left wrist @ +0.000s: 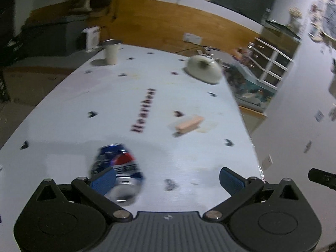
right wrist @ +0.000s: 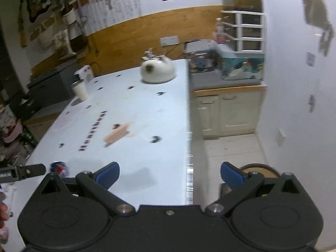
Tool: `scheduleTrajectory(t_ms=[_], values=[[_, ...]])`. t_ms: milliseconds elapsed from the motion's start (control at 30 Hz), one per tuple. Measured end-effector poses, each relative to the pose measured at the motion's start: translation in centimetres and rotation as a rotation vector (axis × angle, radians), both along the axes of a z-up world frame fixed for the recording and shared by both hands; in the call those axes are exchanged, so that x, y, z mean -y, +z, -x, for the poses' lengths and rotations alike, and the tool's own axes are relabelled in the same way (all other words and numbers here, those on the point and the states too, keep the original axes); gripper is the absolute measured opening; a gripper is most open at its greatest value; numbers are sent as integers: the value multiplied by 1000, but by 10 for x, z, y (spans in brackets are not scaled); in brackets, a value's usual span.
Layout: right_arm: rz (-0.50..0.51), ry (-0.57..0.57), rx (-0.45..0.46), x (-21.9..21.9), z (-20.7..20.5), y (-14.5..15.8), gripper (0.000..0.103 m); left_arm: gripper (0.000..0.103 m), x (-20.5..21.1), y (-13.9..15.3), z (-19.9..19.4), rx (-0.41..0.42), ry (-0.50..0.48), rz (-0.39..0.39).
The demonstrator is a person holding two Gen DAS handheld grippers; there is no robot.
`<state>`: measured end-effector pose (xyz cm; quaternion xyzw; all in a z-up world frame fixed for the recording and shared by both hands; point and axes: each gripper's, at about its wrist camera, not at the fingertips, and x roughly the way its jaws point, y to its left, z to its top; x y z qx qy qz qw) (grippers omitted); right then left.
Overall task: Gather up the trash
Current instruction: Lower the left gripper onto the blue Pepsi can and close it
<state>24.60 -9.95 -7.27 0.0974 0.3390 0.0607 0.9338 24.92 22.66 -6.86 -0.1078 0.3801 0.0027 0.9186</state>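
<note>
A crushed blue, red and white soda can (left wrist: 118,172) lies on the white table (left wrist: 147,88) right in front of my left gripper (left wrist: 168,180). The left gripper is open; its left blue pad (left wrist: 104,180) overlaps the can's near end, the right pad is well clear. The same can (right wrist: 59,168) shows small at the lower left in the right wrist view. A peach-coloured block (left wrist: 189,124) (right wrist: 116,135) lies mid-table. My right gripper (right wrist: 170,175) is open and empty, hovering over the table's right edge.
A white kettle-like pot (left wrist: 204,69) (right wrist: 157,71) stands at the far right of the table, a white cup (left wrist: 112,51) (right wrist: 79,90) at the far left. Right of the table are cream cabinets (right wrist: 226,113), a tiled floor and a round stool (right wrist: 258,169).
</note>
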Motion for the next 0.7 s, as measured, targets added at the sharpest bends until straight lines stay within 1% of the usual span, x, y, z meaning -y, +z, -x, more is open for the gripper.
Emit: scheduleTrajectory(t_ms=[67, 200, 233, 267, 333, 400, 500, 633, 700], values=[[-7, 43, -5, -22, -10, 1, 103, 103, -20, -4, -1, -9, 32, 24], [-22, 133, -36, -63, -31, 1, 103, 103, -63, -16, -6, -25, 105, 110], [-26, 168, -44, -77, -38, 1, 101, 103, -72, -19, -7, -28, 117, 130], [-29, 194, -51, -87, -43, 0, 95, 103, -81, -23, -8, -32, 132, 151], [-35, 245, -72, -109, -55, -3, 88, 103, -99, -32, -12, -46, 169, 206], [-40, 283, -96, -133, -68, -8, 85, 103, -115, -42, -15, -61, 203, 271], [-51, 335, -144, -167, -88, -20, 82, 103, -132, -56, -19, -77, 233, 331], [-59, 372, -213, -203, -109, -42, 81, 103, -145, -74, -26, -98, 240, 403], [-55, 385, -245, -214, -118, -54, 79, 102, -149, -83, -30, -109, 238, 441]])
